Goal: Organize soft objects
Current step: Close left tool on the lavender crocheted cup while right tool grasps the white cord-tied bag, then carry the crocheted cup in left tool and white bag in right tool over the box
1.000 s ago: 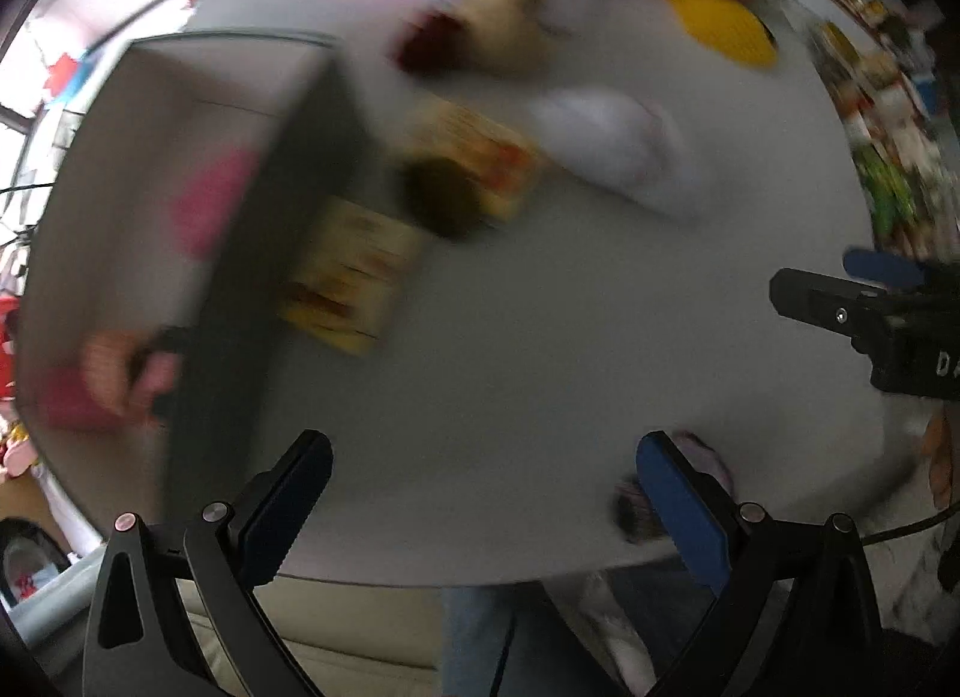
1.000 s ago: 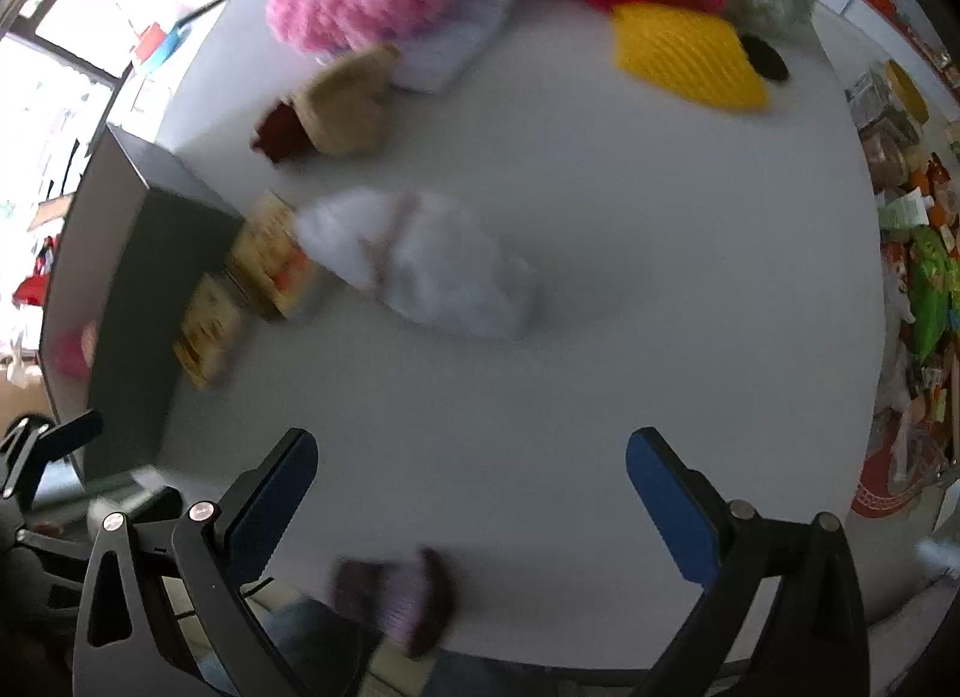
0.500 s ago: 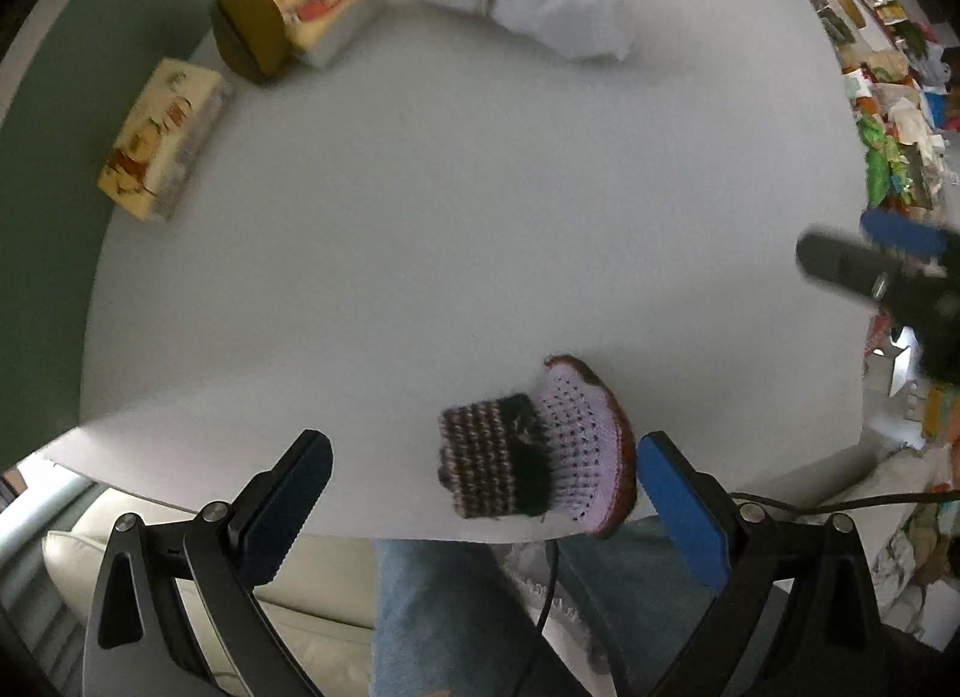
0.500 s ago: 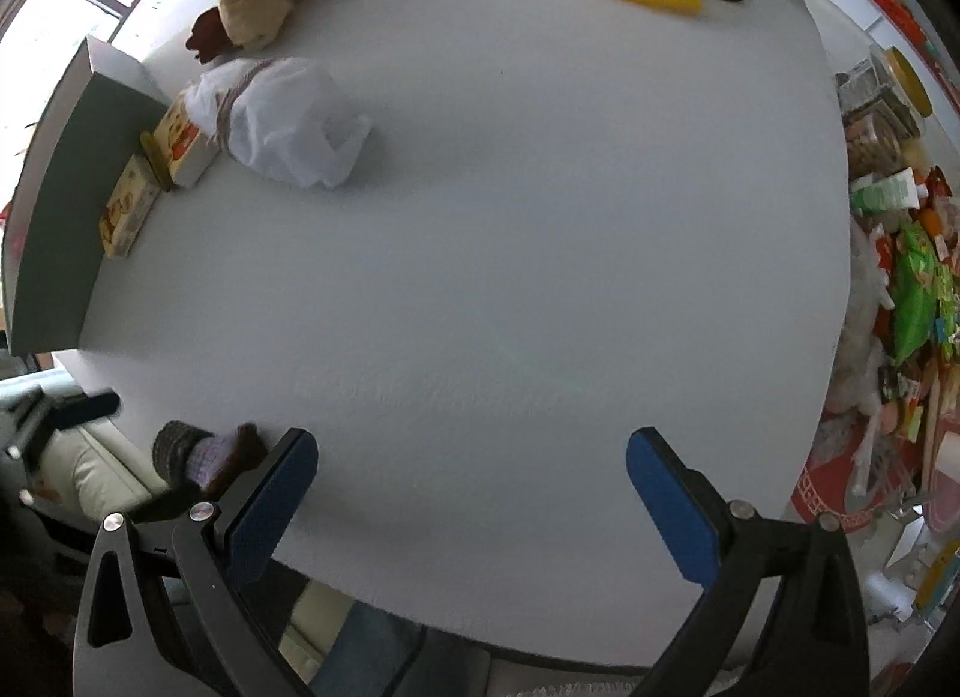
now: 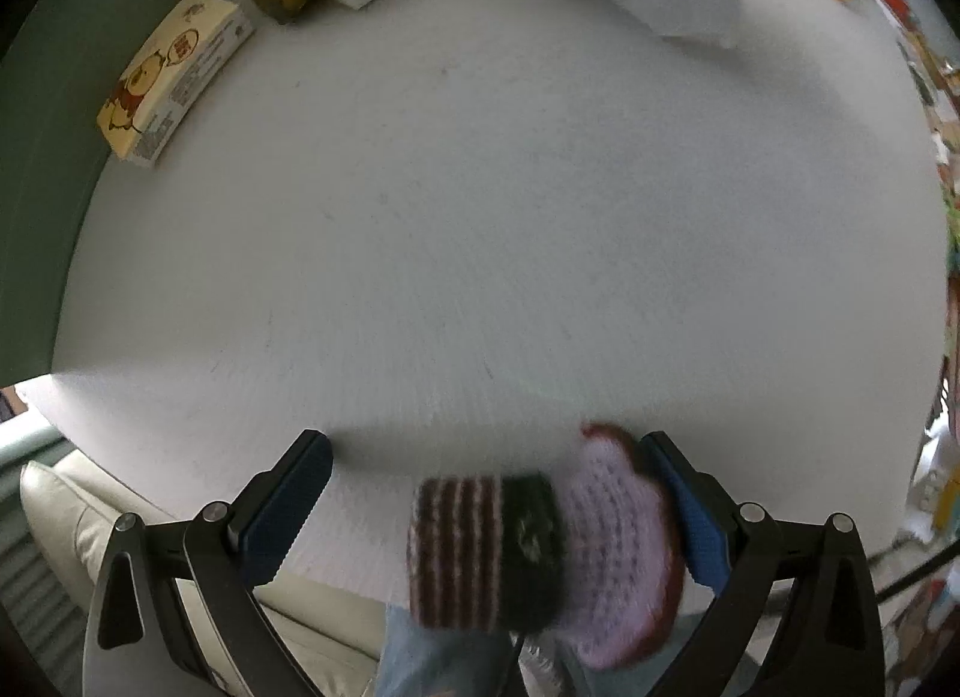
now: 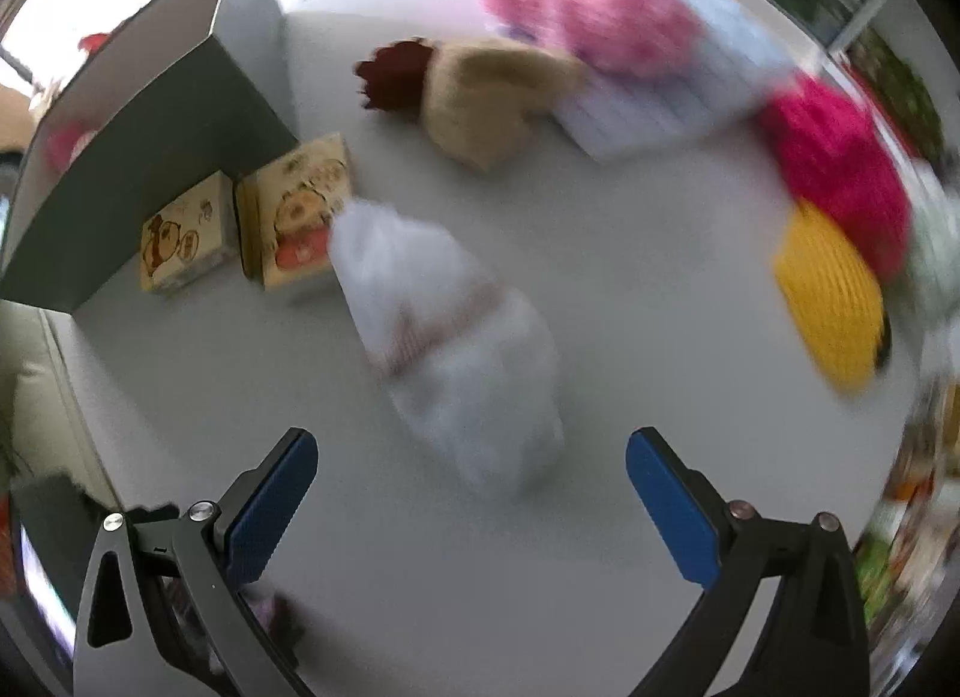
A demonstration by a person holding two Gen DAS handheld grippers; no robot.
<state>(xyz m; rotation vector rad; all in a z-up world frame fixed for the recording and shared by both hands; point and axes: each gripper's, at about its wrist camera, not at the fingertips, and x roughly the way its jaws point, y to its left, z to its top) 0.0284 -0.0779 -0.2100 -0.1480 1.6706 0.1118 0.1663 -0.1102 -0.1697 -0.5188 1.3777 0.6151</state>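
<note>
Left gripper [image 5: 483,508]: jaws spread wide at the near edge of the table, holding nothing.
Knitted piece [image 5: 540,553]: striped brown-and-pink cuff, dark band and lilac crocheted part with a dark red rim; it lies at the near edge of the table between the left gripper's fingers, its lilac end against the right finger [image 5: 690,517], well clear of the left finger [image 5: 282,511].
Right gripper [image 6: 471,502]: jaws spread wide above the table [image 6: 630,289], holding nothing.
White bag [image 6: 456,349]: soft, tied round its middle, lying near the middle of the table, just ahead of the right gripper's fingers; blurred.
Yellow cartons [image 6: 300,217]: two printed boxes side by side against the wall of the grey box, the white bag's far end touching the nearer one.
Grey box [image 6: 150,120]: open-topped, at the far left corner of the table.
Far edge: a tan and dark red plush [image 6: 474,96], a pink fluffy piece [image 6: 576,0], a pale blue cloth [image 6: 690,102].
Right edge: a magenta fluffy piece [image 6: 840,156] touching a yellow knitted piece [image 6: 831,301].
</note>
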